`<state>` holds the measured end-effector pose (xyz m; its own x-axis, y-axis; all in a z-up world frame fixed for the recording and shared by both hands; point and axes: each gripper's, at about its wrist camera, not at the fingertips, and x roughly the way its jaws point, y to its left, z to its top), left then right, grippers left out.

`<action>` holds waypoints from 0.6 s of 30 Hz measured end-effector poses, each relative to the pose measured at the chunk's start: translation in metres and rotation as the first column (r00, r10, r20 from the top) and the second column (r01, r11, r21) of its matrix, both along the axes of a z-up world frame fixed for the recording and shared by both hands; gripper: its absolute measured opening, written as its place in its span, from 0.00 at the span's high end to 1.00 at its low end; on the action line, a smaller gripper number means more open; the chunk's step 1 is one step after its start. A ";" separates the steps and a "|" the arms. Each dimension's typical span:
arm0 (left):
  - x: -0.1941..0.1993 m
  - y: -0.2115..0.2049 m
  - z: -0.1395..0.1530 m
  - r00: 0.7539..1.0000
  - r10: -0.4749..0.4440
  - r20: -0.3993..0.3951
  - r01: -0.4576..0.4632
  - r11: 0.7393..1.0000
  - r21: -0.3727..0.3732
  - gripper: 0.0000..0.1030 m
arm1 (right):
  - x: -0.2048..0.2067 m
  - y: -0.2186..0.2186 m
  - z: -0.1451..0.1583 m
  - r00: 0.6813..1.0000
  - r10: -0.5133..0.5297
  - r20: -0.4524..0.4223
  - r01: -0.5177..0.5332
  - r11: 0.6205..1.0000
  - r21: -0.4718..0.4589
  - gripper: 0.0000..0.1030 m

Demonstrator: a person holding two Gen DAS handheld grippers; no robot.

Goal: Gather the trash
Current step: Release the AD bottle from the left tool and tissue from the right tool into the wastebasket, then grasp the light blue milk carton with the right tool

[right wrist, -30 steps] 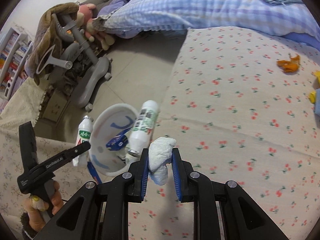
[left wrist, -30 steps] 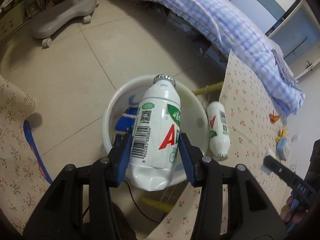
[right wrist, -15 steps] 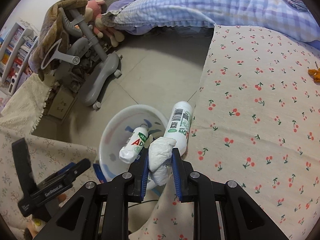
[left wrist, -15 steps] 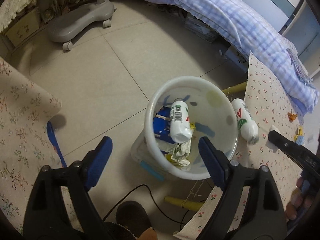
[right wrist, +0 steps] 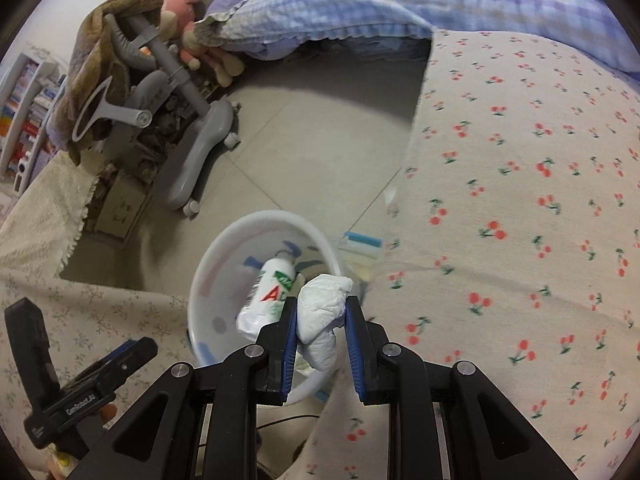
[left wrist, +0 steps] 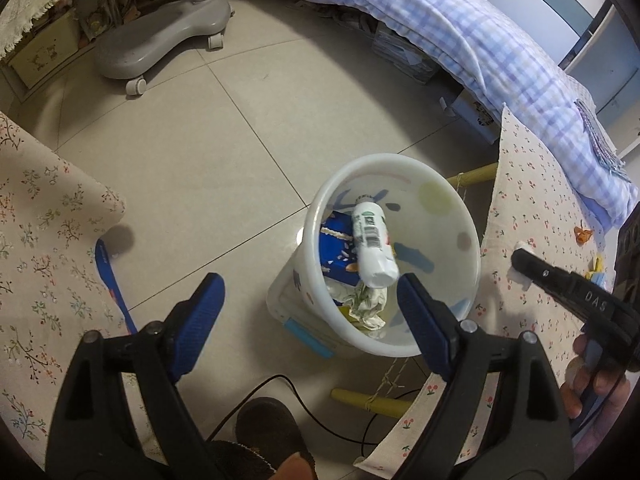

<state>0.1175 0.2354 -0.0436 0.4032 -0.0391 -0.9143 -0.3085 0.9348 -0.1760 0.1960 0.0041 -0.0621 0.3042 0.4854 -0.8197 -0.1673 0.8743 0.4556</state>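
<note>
left gripper [left wrist: 308,312] spread wide, holding nothing, above the floor with the round white plastic bin [left wrist: 466,236] just ahead and to its right. inside the bin: white plastic drink bottle with barcode label [left wrist: 372,246] lying tilted on a blue carton [left wrist: 334,248], crumpled paper [left wrist: 366,306] beneath them. right gripper [right wrist: 321,326] pinching a crumpled white tissue wad [right wrist: 324,312], positioned over the near rim of the bin [right wrist: 224,248], at the edge of the cherry-print cloth worktop [right wrist: 520,200]. same bottle [right wrist: 268,292] visible just left of the wad.
</note>
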 end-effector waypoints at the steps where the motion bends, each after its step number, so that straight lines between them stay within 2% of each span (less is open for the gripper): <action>1: -0.001 0.002 0.000 1.000 0.007 -0.003 -0.007 1.000 -0.001 0.15 | -0.001 0.005 -0.002 1.000 0.011 -0.004 -0.011 1.000 0.004 0.75; 3: -0.001 0.003 -0.001 1.000 0.018 -0.009 -0.018 1.000 0.000 0.14 | -0.002 0.012 -0.005 1.000 0.029 -0.012 -0.028 0.999 0.031 0.72; 5: -0.003 0.005 -0.001 1.000 0.026 -0.011 -0.026 1.000 0.003 0.11 | -0.003 0.017 -0.005 0.999 0.042 -0.022 -0.040 0.996 0.078 0.52; 6: -0.003 0.006 0.000 1.000 0.029 -0.010 -0.029 1.000 0.006 0.07 | -0.005 0.017 -0.002 0.999 0.036 -0.015 -0.034 0.995 0.089 0.37; 11: -0.003 0.005 0.003 0.999 0.035 -0.002 -0.034 0.999 0.012 0.06 | -0.011 0.007 0.018 0.998 0.032 0.057 -0.036 0.997 0.070 0.34; 18: -0.001 -0.010 0.007 1.000 0.012 0.002 -0.012 1.000 0.005 0.06 | -0.017 -0.032 0.027 0.998 -0.043 0.055 0.042 0.999 0.015 0.34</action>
